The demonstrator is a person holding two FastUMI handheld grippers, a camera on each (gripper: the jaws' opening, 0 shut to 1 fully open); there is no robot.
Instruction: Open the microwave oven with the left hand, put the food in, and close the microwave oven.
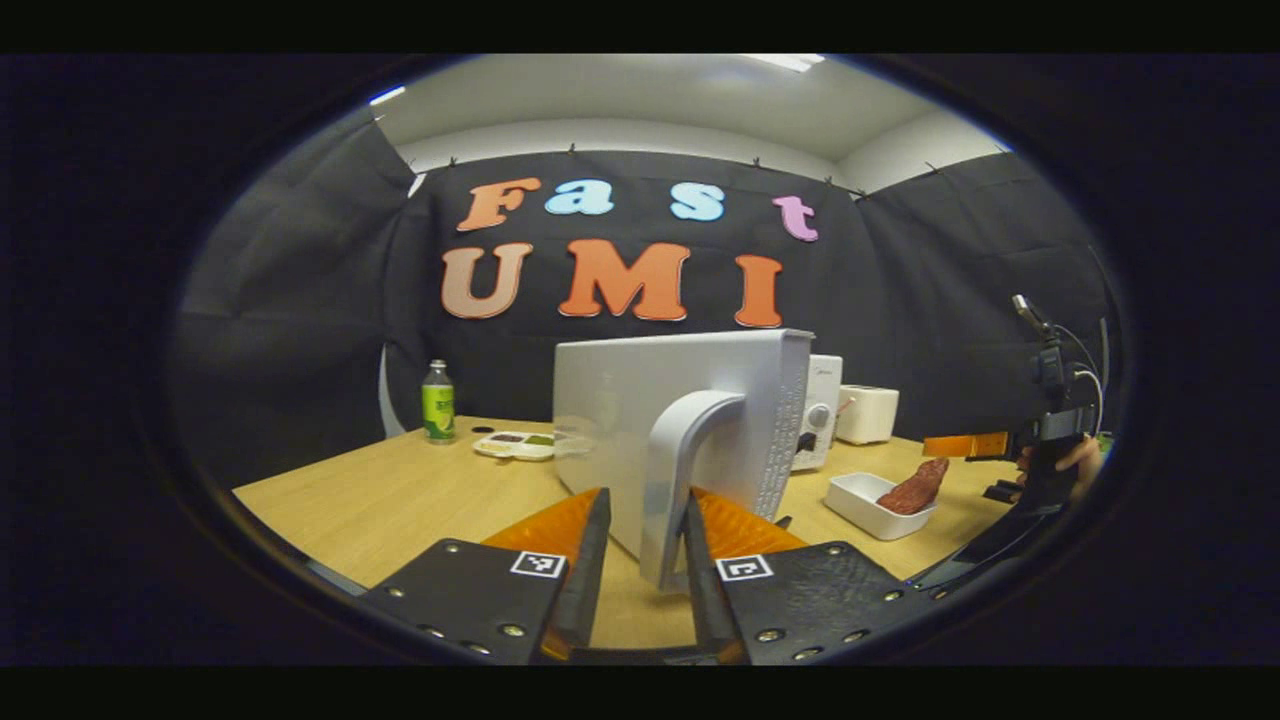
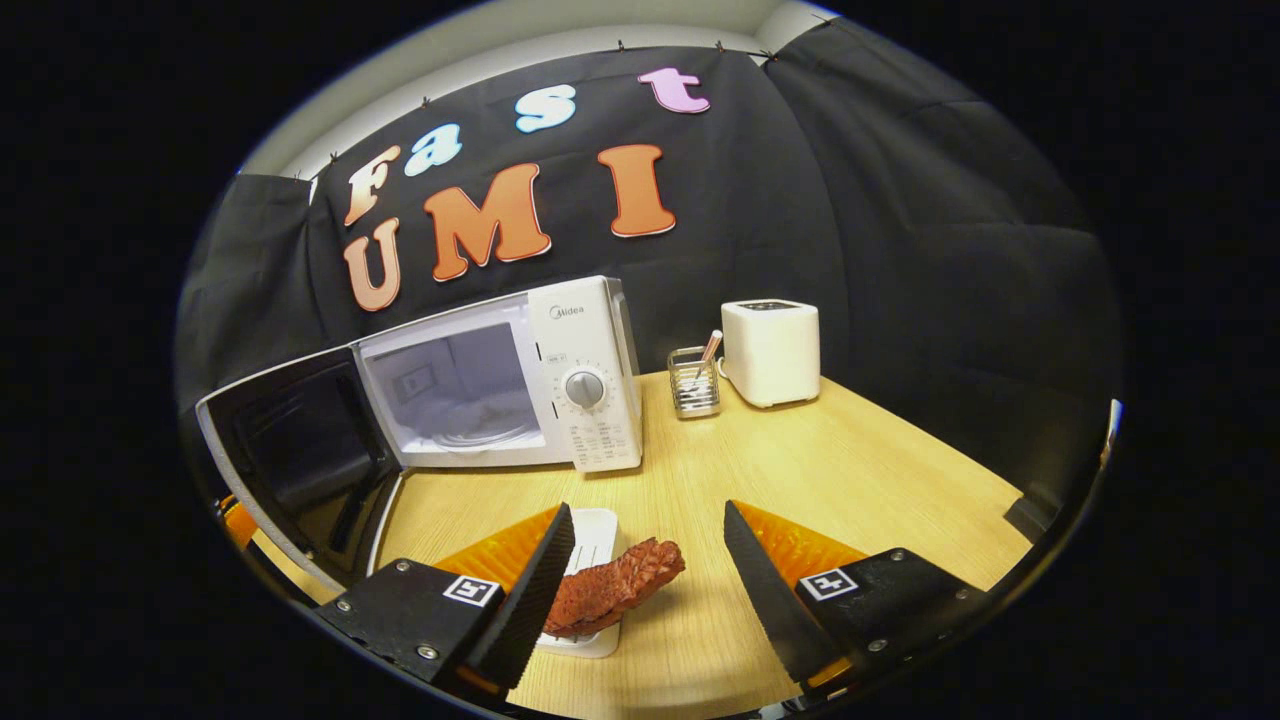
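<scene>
Wood table point(image 2: 800, 470), microwave point(image 2: 585, 370) door point(image 1: 690, 420) open, toaster point(image 2: 770, 350) at back

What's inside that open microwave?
The microwave cavity looks empty apart from a glass turntable on its floor. The far corners are too dim to tell. The food sits outside, in its white dish.

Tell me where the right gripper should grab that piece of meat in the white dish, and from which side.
Grip the meat at its raised end, which sticks out over the rim of the white dish toward the open table. Probably best to come down from above with the right gripper, fingers across its narrow width; the jaws already stand open on either side.
</scene>
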